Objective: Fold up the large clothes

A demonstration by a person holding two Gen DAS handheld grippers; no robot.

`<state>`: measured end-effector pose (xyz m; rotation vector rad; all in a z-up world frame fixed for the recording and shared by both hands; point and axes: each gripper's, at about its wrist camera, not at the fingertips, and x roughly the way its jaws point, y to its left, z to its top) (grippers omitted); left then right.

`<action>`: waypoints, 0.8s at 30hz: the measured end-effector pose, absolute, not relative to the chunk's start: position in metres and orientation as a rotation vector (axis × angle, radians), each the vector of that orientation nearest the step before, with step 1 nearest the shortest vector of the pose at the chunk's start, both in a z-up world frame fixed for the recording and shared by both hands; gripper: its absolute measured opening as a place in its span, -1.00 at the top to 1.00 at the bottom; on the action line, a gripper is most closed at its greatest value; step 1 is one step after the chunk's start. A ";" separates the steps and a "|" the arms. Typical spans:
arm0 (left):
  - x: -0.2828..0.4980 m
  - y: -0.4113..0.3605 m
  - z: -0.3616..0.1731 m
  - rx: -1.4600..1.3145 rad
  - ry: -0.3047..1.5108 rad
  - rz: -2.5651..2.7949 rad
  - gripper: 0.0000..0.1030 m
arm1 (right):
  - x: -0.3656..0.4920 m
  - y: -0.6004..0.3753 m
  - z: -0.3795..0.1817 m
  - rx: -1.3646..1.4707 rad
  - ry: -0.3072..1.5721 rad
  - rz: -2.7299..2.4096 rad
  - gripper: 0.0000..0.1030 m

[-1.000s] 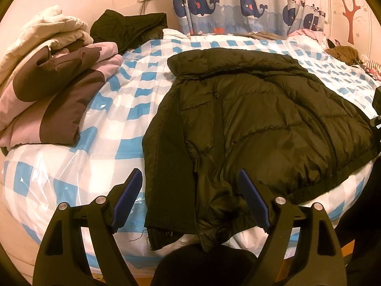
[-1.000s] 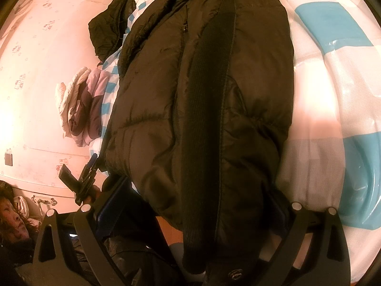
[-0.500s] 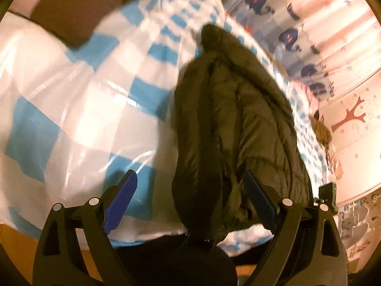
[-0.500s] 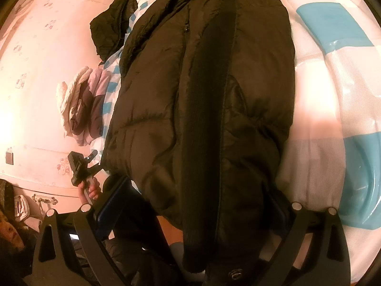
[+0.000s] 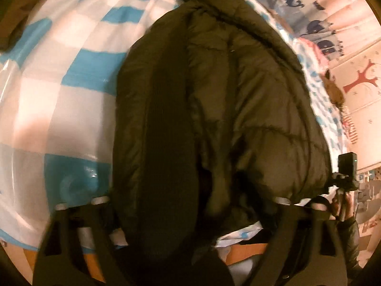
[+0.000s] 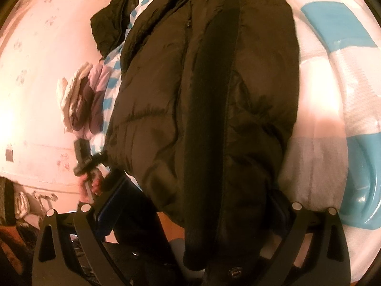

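A large dark olive puffer jacket (image 5: 238, 100) lies on a bed with a blue and white checked cover (image 5: 71, 71); its hem hangs over the near edge. My left gripper (image 5: 190, 205) is open, its jaws spread wide around the jacket's left hem corner; the jacket hides the fingertips. In the right wrist view the same jacket (image 6: 202, 95) fills the frame. My right gripper (image 6: 190, 209) is open and straddles the jacket's right hem corner, blue pad (image 6: 109, 205) showing at the left. Each view shows the other gripper at the hem's far end.
A pile of folded clothes (image 6: 81, 97) and a dark garment (image 6: 112, 21) lie at the bed's far left. A whale-print curtain (image 5: 309, 19) hangs behind the bed. A brown item (image 5: 333, 90) lies at the far right of the bed.
My left gripper has moved forward and down onto the jacket's left hem corner, jaws now around the fabric. My right gripper has stayed at the right hem corner.
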<state>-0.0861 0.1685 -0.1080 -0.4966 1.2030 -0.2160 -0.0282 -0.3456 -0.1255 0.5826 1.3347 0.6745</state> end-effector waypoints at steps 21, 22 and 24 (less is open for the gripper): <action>-0.146 0.182 -0.079 -0.625 1.198 -0.407 0.08 | -0.079 -0.360 -0.124 0.503 1.386 0.740 -0.40; -0.144 0.184 -0.082 -0.633 1.194 -0.388 -0.03 | -0.075 -0.356 -0.129 0.523 1.399 0.754 -0.48; -0.138 0.182 -0.086 -0.631 1.203 -0.376 -0.15 | -0.073 -0.347 -0.135 0.531 1.432 0.766 -0.59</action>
